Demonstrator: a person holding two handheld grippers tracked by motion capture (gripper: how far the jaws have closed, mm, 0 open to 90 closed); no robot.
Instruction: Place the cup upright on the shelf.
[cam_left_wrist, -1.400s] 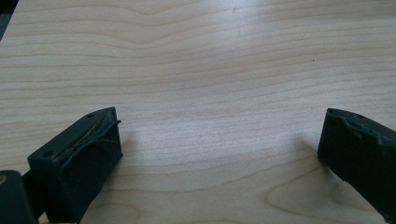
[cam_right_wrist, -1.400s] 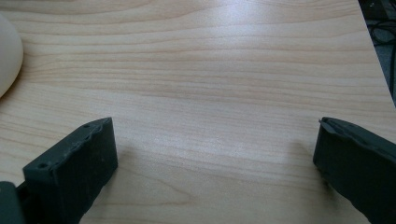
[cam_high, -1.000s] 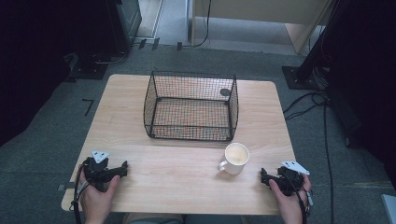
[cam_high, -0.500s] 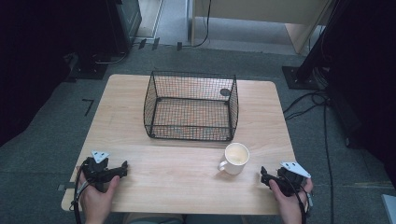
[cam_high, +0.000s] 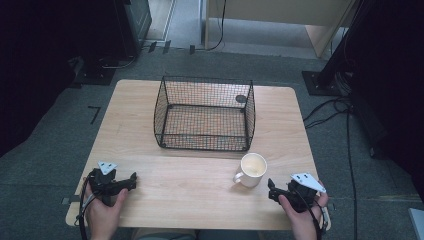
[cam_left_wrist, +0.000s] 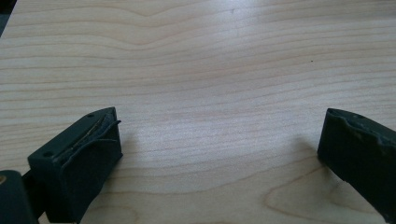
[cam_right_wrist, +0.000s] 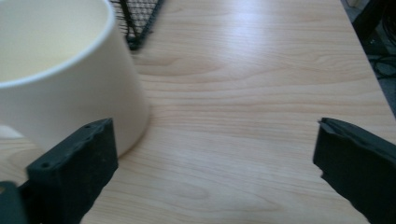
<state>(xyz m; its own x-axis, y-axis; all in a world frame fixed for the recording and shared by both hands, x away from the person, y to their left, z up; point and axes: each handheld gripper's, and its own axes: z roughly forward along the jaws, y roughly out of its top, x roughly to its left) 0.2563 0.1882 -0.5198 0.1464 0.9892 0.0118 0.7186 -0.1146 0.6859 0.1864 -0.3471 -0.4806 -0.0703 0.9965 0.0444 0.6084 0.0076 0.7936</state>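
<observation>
Very start of the job by the look of it, nothing picked up yet. Right gripper (cam_high: 272, 191) parked on the near right edge of the table (cam_high: 200, 200), jaws spread wide with nothing between them, pointing at the mug (cam_high: 251, 169) sitting just in front and slightly left. In the right gripper view, left jaw nearly beside the mug's wall but not touching, as far as can be judged from that close angle. Left gripper (cam_high: 131, 181) resting at the near left corner, jaws equally wide apart over bare wood, nothing held, well apart from the mug.

Best guess at the plan: mug into the wire basket (cam_high: 205, 114) just behind it. Next move probably calls for sliding the right gripper forward and left so the jaws straddle the rim or handle, then closing.

Materials: mug cream-white, smooth and glossy, looks ceramic, slightly tapered, handle facing near-left, seemingly empty. Basket black thin wire mesh, rectangular, open top, sides flaring outward. Table pale wood-grain with rounded corners. Small dark round thing (cam_high: 241, 99) behind the basket's far right corner, too small to identify.
</observation>
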